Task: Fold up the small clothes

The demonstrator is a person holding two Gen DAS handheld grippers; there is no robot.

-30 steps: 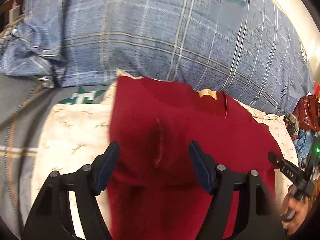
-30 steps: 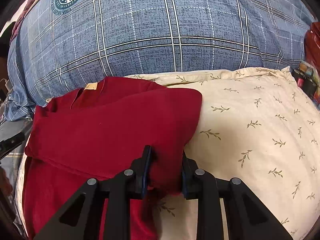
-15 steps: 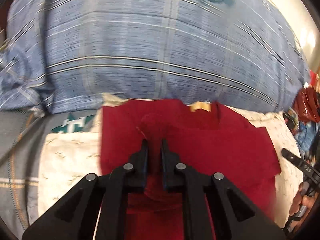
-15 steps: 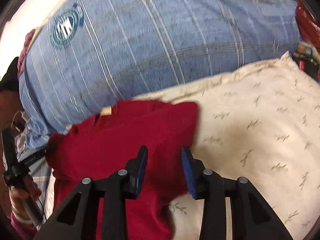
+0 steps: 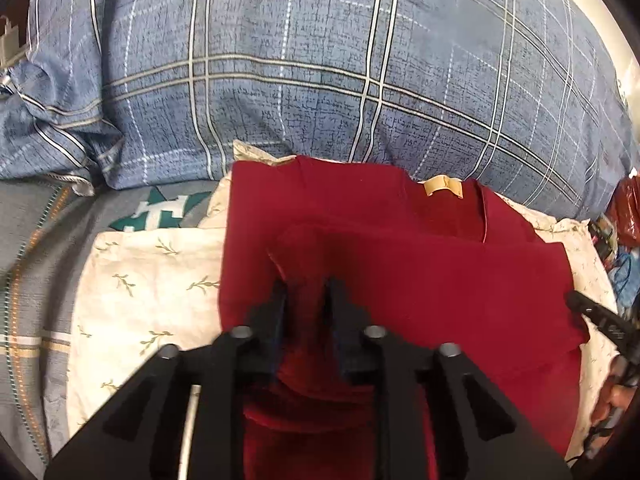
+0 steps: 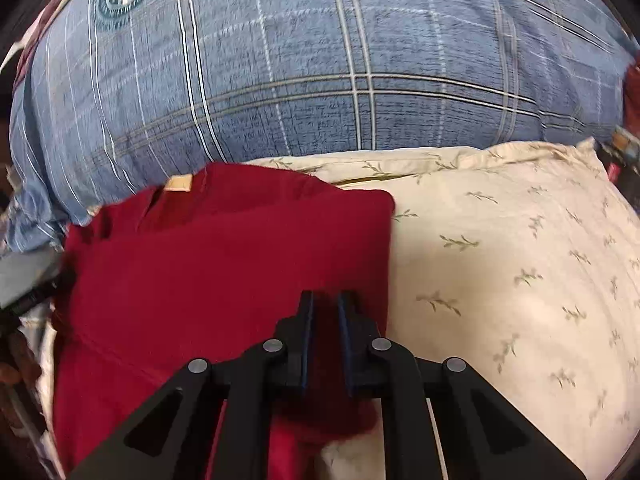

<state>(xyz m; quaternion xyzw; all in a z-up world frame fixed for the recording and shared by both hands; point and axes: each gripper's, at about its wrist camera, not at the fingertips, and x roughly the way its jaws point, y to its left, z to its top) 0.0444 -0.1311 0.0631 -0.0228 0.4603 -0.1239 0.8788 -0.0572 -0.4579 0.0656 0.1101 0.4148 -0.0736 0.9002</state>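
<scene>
We judge the fold to be partly made: the red shirt (image 5: 400,272) lies on the cream leaf-print pillow (image 6: 500,264), up against the big blue plaid pillow (image 5: 320,72), with one sleeve or side panel already laid across the body so that a straight folded edge runs along its right side in the right wrist view. The collar, with its tan neck label (image 5: 442,186), is uncovered at the far end, and the lower part of the garment hangs loose toward us, so we reckon at least one more fold, bottom to top, is left. Our left tool (image 5: 306,292) comes in low from the near side, its jaws drawn close together and pinching a raised ridge of red cloth near the shirt's left-middle. Our right tool (image 6: 325,300) is likewise nearly closed, clamped on cloth close to the shirt's right folded edge, just beside the bare pillow. Both point forward toward the collar, roughly level with each other. At the far right of the left view the other handle and part of a hand (image 5: 612,396) show dimly.
</scene>
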